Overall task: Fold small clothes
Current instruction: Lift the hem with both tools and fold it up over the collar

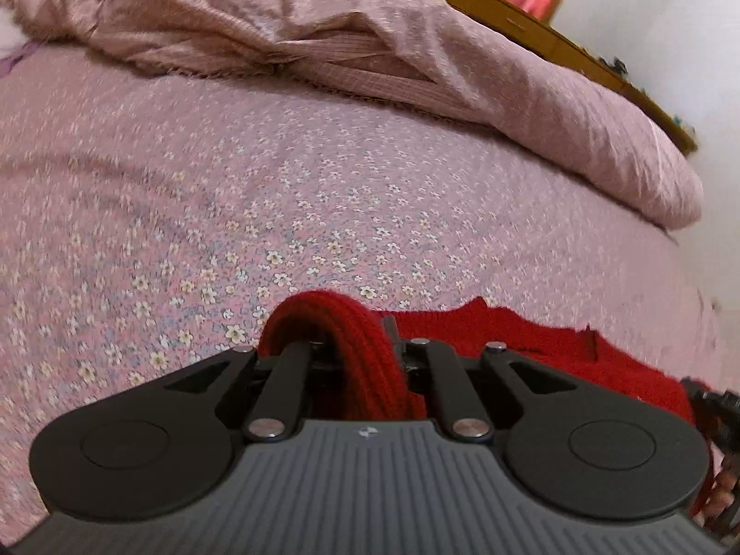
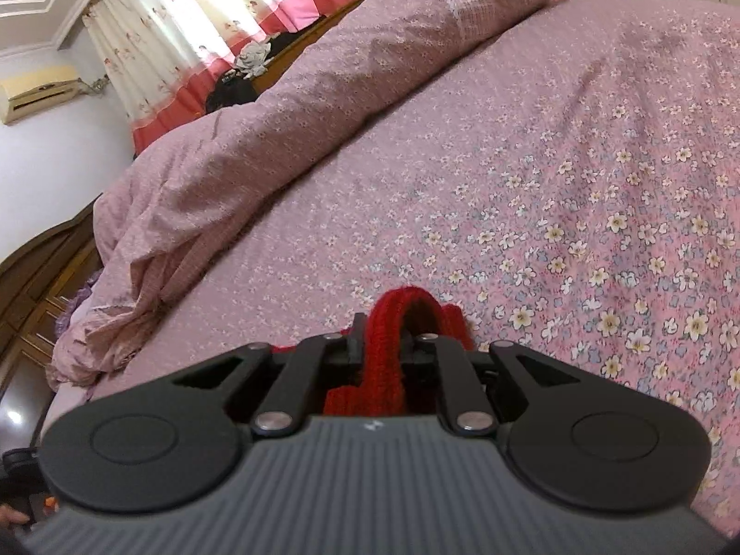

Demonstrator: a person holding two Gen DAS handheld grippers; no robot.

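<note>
Nearest the left wrist camera, the left gripper (image 1: 344,347) pinches a bunched ridge of the red knitted garment (image 1: 532,347); the wool loops up and over between its closed jaws. The right gripper (image 2: 391,347) is likewise pressed together on a raised fold of the same red knit (image 2: 393,323). Holding it at two points probably lets the person carry one edge across as a straight line (a single grip would let soft knit sag and twist). The rest of the garment lies flat on the floral bedsheet (image 1: 277,194), toward the near edge of the bed, trailing right of the left gripper. Beyond stretches open sheet, room enough to lay the fold. Farthest off, a rumpled pink duvet (image 1: 416,60) is heaped along the bed's far side.
</note>
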